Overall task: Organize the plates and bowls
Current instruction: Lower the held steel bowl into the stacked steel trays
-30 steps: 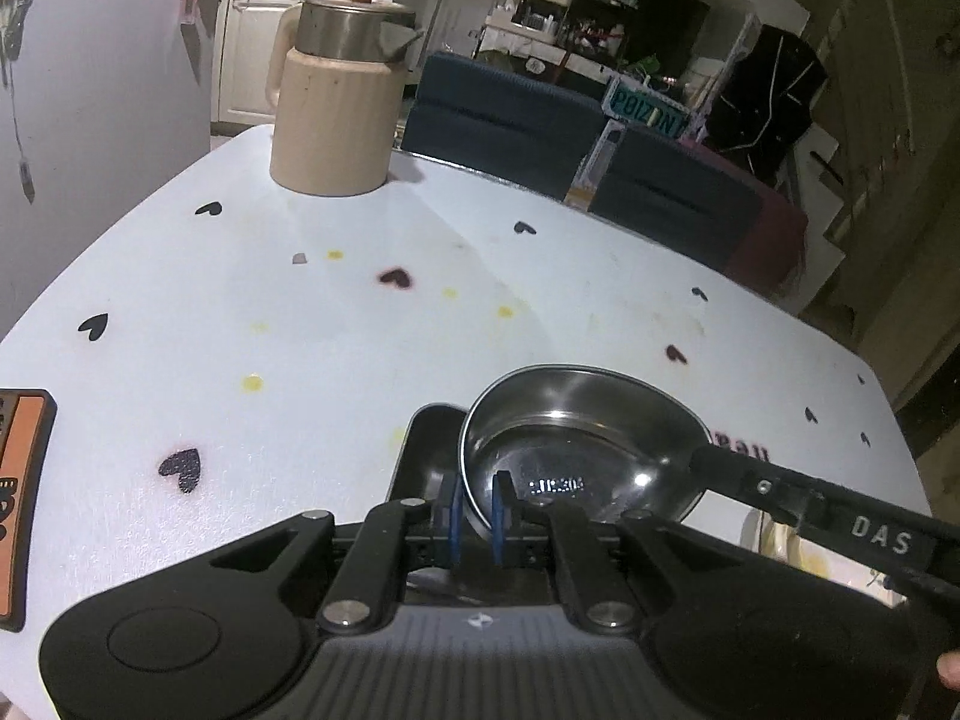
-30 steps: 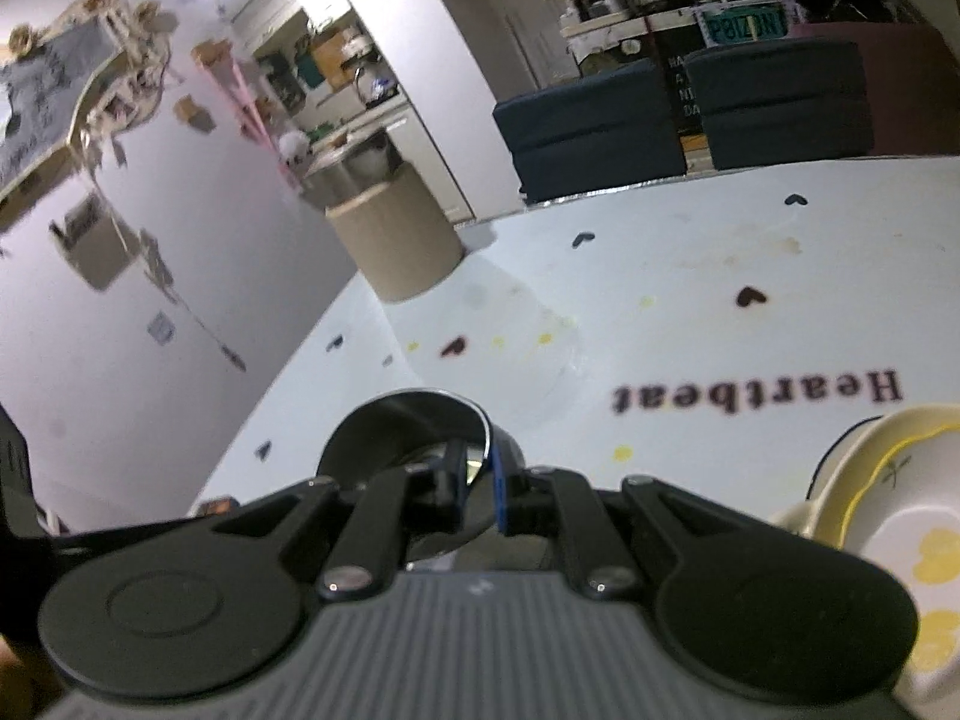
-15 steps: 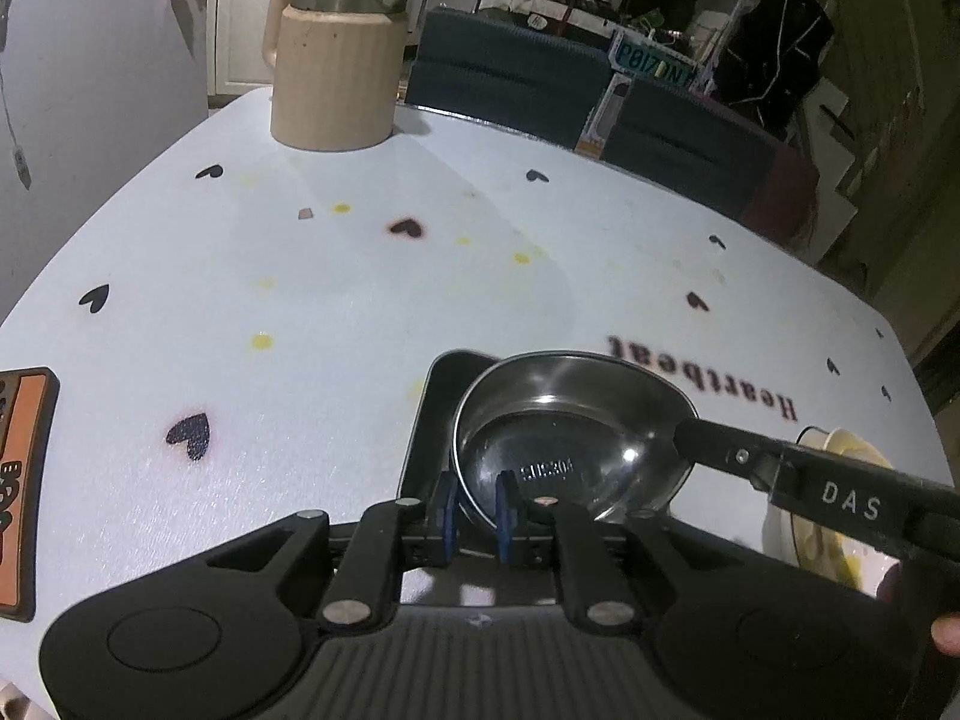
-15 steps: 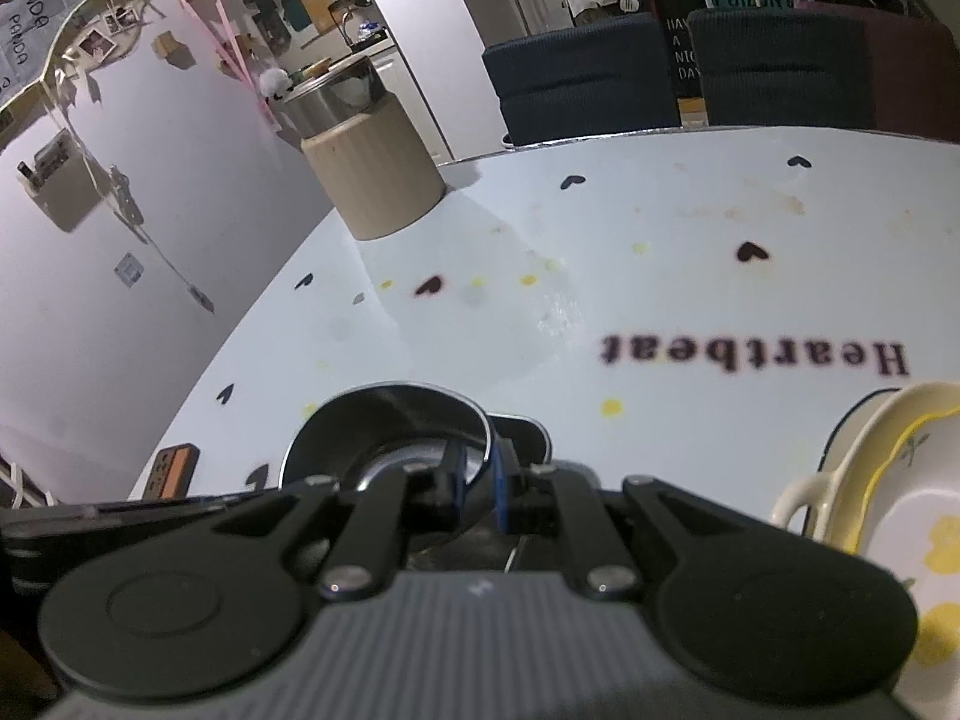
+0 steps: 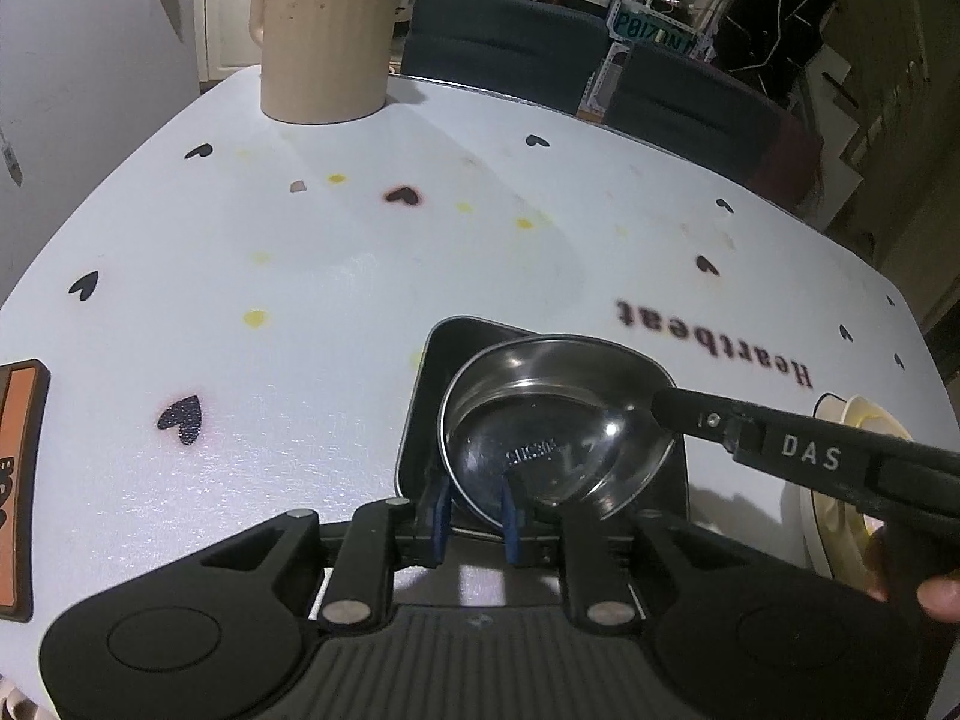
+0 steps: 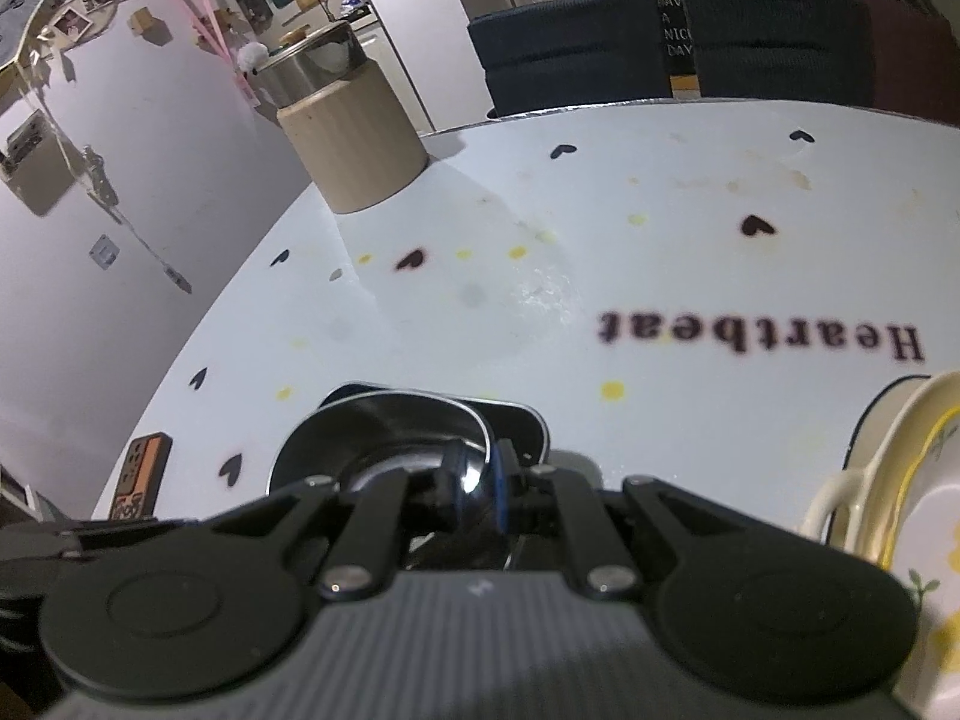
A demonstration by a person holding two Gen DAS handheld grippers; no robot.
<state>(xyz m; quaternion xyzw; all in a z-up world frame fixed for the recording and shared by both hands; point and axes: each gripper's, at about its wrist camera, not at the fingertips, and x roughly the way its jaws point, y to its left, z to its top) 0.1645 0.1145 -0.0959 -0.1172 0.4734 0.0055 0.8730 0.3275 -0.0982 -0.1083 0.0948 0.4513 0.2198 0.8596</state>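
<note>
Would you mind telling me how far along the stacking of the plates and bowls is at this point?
Done: the steel bowl now sits inside the dark square dish. In hand: the right gripper is clamped on the bowl's rim, while the left gripper has just been opening, its blue pads either side of the near rim without pressing. Left: release the bowl, then deal with the cream and yellow dishes at the table's right edge.

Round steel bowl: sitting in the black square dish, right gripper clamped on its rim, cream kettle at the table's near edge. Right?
One thing is wrong: the left wrist view shows the cream kettle at the table's far edge. The round steel bowl does sit in the black square dish, with the right gripper on its rim.
</note>
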